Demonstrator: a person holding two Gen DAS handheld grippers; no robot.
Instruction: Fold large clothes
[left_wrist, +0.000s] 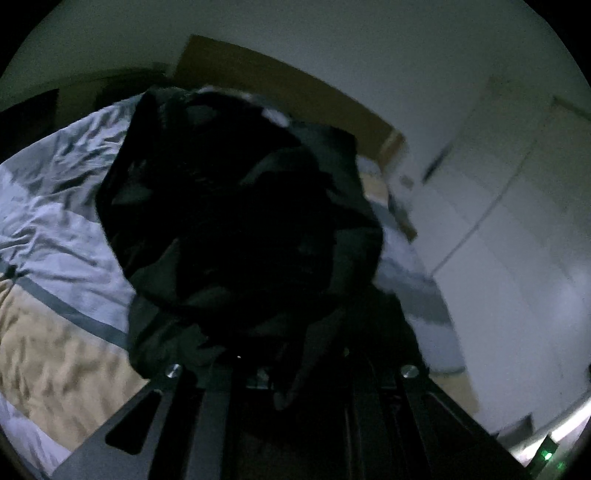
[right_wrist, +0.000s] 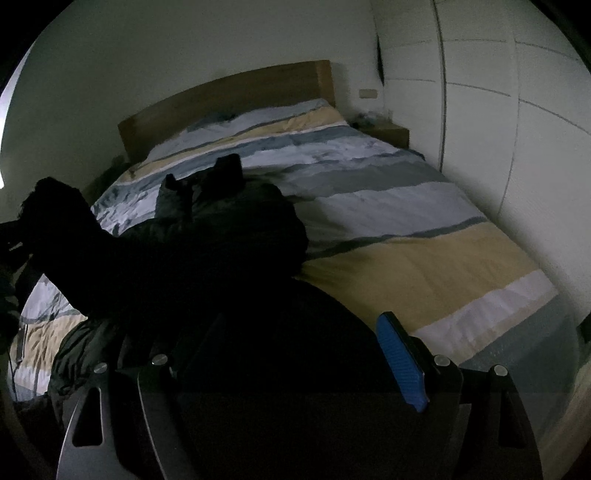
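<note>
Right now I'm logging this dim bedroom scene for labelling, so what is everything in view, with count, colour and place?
Dark puffy jacket: one, black, lying on the bed, part lifted and bunched in front of the left camera.
Striped duvet: one, blue, grey, beige and white bands, covering the bed.
Wooden headboard: one, brown, against the far wall.
Wooden nightstand: one, brown, right of the bed head.
Panelled wardrobe: one, white, along the bed's right side.
Left gripper: one, black, fabric bunched between its fingers.
Right gripper: one, black with a blue finger pad, fingers apart over the jacket's near edge.
</note>
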